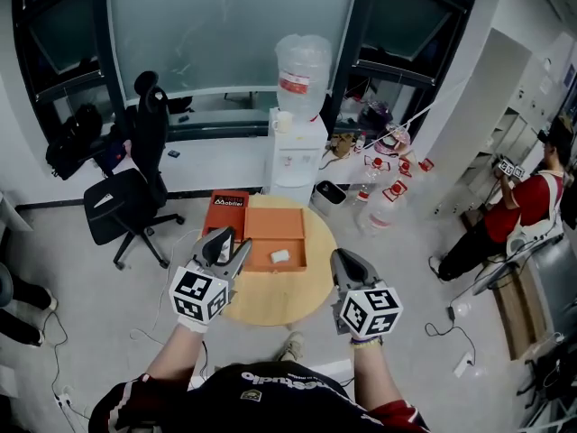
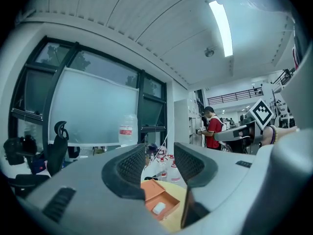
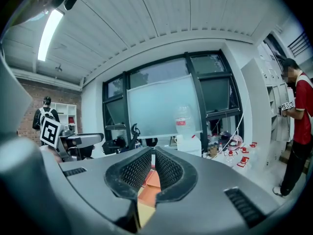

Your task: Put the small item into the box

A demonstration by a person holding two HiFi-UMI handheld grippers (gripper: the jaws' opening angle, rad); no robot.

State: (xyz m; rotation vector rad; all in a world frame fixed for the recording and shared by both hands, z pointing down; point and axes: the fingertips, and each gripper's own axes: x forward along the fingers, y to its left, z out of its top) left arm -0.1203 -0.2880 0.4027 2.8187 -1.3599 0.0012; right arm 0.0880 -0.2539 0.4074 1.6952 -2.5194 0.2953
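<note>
An open orange box (image 1: 273, 237) lies on the round wooden table (image 1: 270, 303), its lid (image 1: 224, 213) folded out to the left. A small white item (image 1: 280, 256) rests inside the box, near its front edge. My left gripper (image 1: 231, 243) hovers over the table's left part, just left of the box, with its jaws open and empty. The left gripper view shows the box (image 2: 166, 199) and the white item (image 2: 159, 208) below the left gripper (image 2: 159, 163). My right gripper (image 1: 339, 260) hangs at the table's right rim, shut on nothing; in its own view the right gripper (image 3: 152, 164) shows only a sliver of the box.
A white water dispenser (image 1: 297, 142) with a big bottle stands behind the table. A black office chair (image 1: 131, 188) is at the left, and water bottles (image 1: 388, 197) sit on the floor at the right. A person in a red top (image 1: 518, 210) stands at far right.
</note>
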